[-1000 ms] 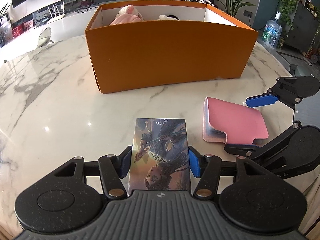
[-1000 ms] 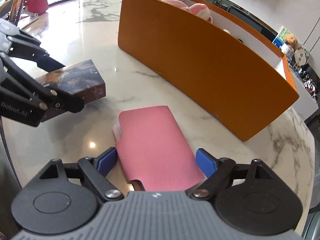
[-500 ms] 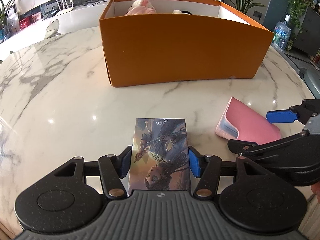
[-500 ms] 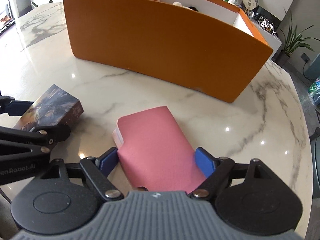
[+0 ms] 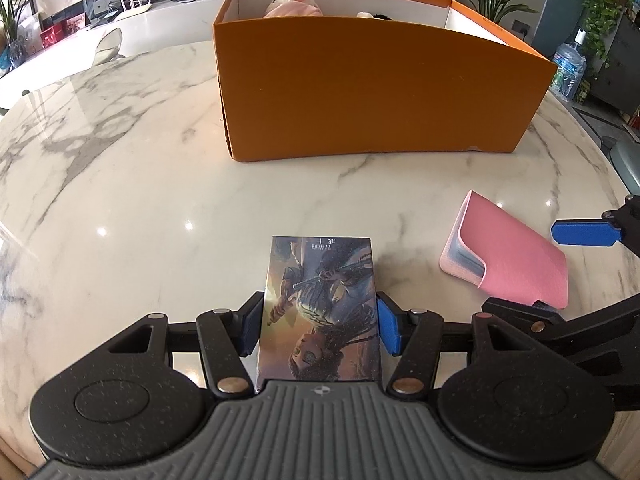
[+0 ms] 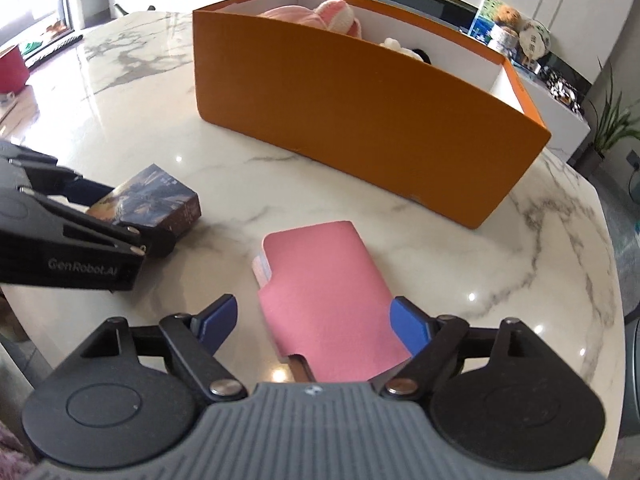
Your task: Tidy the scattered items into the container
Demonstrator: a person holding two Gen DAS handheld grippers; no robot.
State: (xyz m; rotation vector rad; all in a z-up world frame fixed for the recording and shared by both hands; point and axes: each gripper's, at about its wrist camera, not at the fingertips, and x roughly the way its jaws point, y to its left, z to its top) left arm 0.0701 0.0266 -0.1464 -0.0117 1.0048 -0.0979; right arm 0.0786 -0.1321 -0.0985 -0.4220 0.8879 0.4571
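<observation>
The marble table (image 5: 120, 208) fills both my views, white with grey veins and glints of light. On its far side stands the orange box (image 5: 376, 92), open at the top, white inside; a pink plush (image 5: 294, 4) and a smaller white one (image 6: 394, 45) show over its rim. Nothing of mine touches the box.

Nearer to me lies the pink case (image 6: 332, 300), flat on the marble and well short of the box, a stack of cards showing at its open end. My right claw (image 6: 314, 320) straddles its near end with the jaws wide: the right pad (image 6: 408, 326) is at the case's edge, though I cannot tell if it touches, and the left pad (image 6: 218, 322) stands clear with bare marble between.

Left of the case is the card pack (image 5: 320, 312), dark, with a painted figure on its face. My left claw (image 5: 320, 328) has it gripped, both blue pads pressed to its long sides, the jaws narrowed to the pack's width. In the right view the pack (image 6: 152, 204) sits low over the table; I cannot tell if it rests there.
</observation>
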